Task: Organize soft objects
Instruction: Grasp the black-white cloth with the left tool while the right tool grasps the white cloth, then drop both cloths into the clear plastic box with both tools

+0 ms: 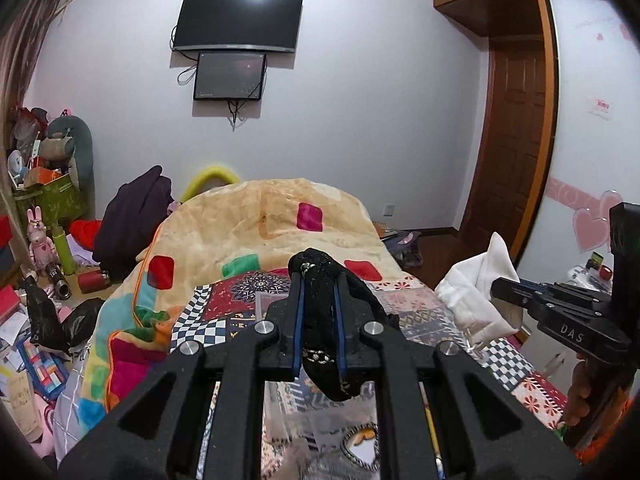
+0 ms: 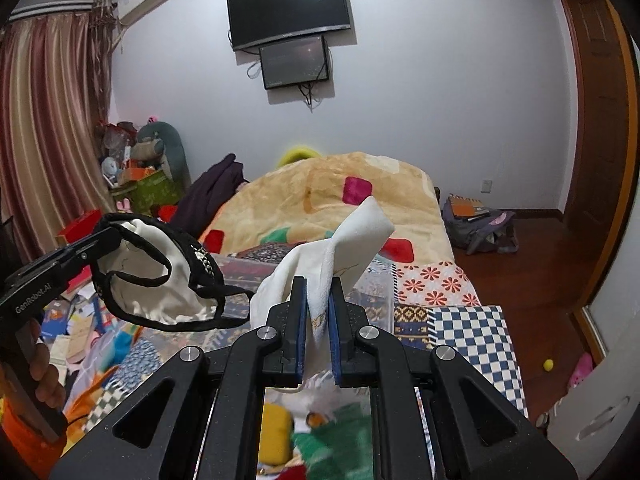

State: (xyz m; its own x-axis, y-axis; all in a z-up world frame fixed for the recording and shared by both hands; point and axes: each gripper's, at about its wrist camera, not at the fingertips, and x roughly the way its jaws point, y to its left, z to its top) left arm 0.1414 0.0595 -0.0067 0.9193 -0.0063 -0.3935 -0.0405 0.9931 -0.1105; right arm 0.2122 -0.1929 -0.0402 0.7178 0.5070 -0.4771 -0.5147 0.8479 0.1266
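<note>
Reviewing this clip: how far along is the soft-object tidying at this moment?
Midway at best. In hand: the left claw is shut on a black-trimmed cream pouch, and the right claw is shut on a white cloth, both held above the bed. Nothing visibly sorted yet. Left: placing both items; the clear plastic bin below seems a likely destination.

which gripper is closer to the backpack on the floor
Right. The backpack lies off the bed's right side; the right gripper, holding a white cloth, is on that side, and the left gripper, holding a black pouch, is farther left.

Even indoor light; fisheye-warped, blurred bottom
</note>
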